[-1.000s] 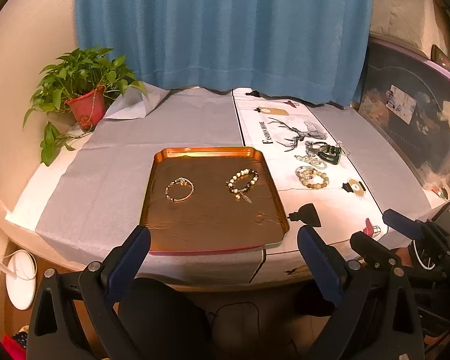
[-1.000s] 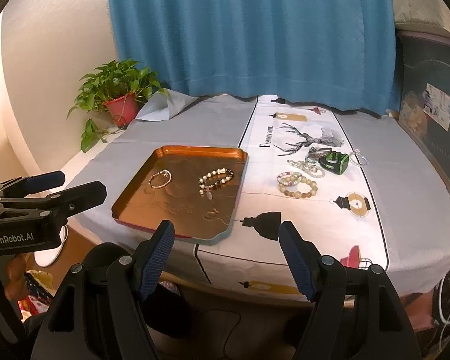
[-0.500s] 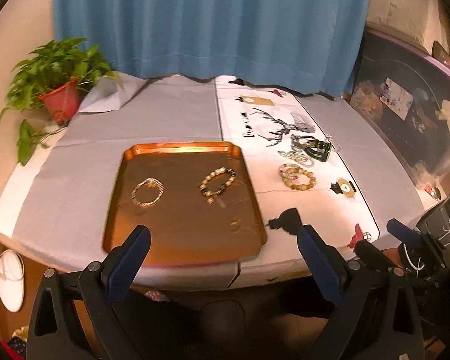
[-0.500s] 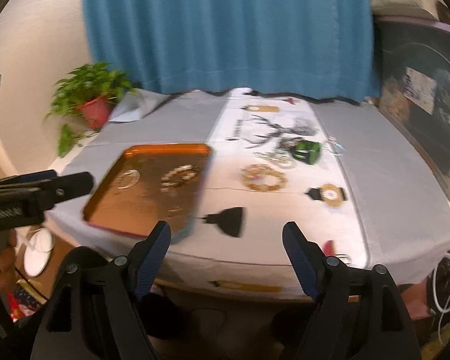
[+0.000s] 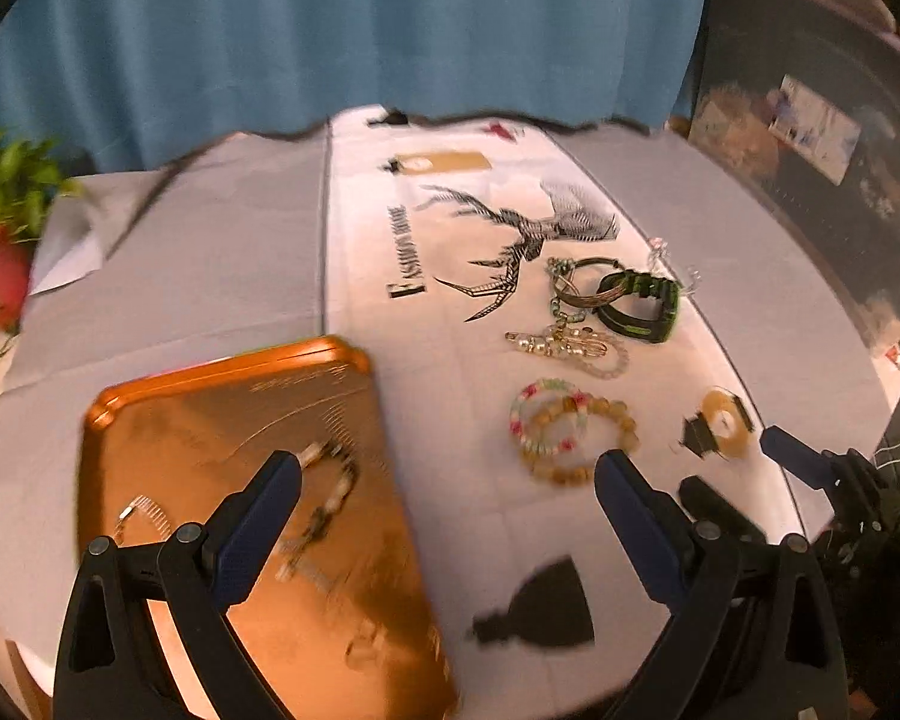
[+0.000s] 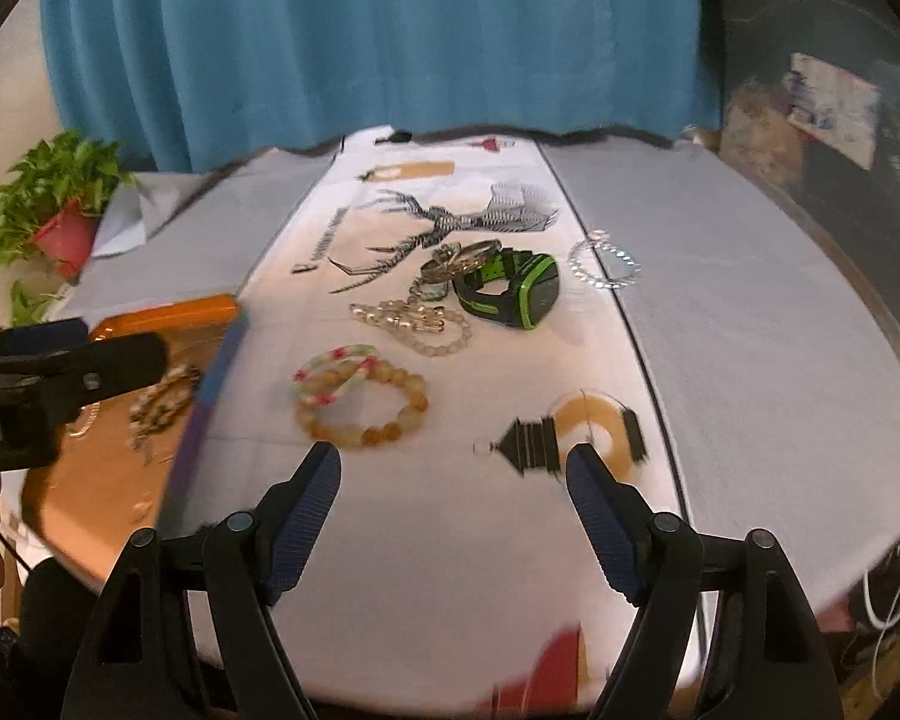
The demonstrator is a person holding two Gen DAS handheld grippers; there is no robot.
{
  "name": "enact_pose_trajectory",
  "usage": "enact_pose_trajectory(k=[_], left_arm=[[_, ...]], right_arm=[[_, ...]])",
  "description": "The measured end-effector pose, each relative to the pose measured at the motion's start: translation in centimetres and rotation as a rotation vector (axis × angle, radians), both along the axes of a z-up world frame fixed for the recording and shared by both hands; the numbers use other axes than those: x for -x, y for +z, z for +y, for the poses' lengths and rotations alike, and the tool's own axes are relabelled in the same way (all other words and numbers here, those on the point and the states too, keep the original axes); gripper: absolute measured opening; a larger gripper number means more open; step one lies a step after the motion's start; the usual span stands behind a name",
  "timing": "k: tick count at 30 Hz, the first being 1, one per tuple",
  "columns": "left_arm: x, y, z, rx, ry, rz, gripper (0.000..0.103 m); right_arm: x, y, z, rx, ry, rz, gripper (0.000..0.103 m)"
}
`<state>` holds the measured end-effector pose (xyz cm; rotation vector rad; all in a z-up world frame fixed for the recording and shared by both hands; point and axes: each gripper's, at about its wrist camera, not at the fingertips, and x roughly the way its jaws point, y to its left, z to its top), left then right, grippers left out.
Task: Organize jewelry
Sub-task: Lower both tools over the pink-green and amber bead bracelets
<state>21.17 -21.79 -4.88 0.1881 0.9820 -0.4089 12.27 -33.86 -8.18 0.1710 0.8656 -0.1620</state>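
Two bracelets already lie in your orange tray (image 5: 222,420) at the near left; the others cluster on the white runner (image 6: 438,540) to its right, waiting to be sorted. Your left gripper (image 5: 447,483) and right gripper (image 6: 453,477) both gape empty, apparently ready for the amber bead bracelet (image 6: 366,405).

Warm indoor light, soft shadows; motion blur smears both views; fisheye bending, dark vignette at corners.

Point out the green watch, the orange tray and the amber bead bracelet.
watch (image 6: 531,294), right wrist view, on its green-edged face.
tray (image 5: 210,414), left wrist view, on bare floor near its far edge.
amber bracelet (image 6: 411,402), right wrist view, on a bead.
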Motion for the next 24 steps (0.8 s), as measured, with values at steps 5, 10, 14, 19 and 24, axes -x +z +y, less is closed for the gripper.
enact_pose_trajectory(k=[5, 10, 14, 19, 24], left_arm=[[-2.8, -2.8, -2.5, -0.038, -0.052, 0.063, 0.097], [-3.9, -4.4, -4.1, -0.06, -0.106, 0.081, 0.097], [-4.9, -4.9, -4.0, -0.057, -0.101, 0.088, 0.097], [-6.1, -5.9, -3.8, -0.073, -0.089, 0.113, 0.097], [-5.9, -6.7, -4.6, -0.117, -0.173, 0.119, 0.097]], right_arm=[[-3.8, -2.5, -0.5, 0.021, 0.035, 0.036, 0.078], [-5.6, -4.1, -0.9, 0.037, 0.052, 0.063, 0.078], [-6.4, -4.8, -1.1, 0.041, 0.054, 0.073, 0.078], [-6.8, -5.0, -0.7, 0.08, 0.067, 0.064, 0.079], [-6.9, -5.1, -1.3, 0.103, 0.046, 0.064, 0.082]])
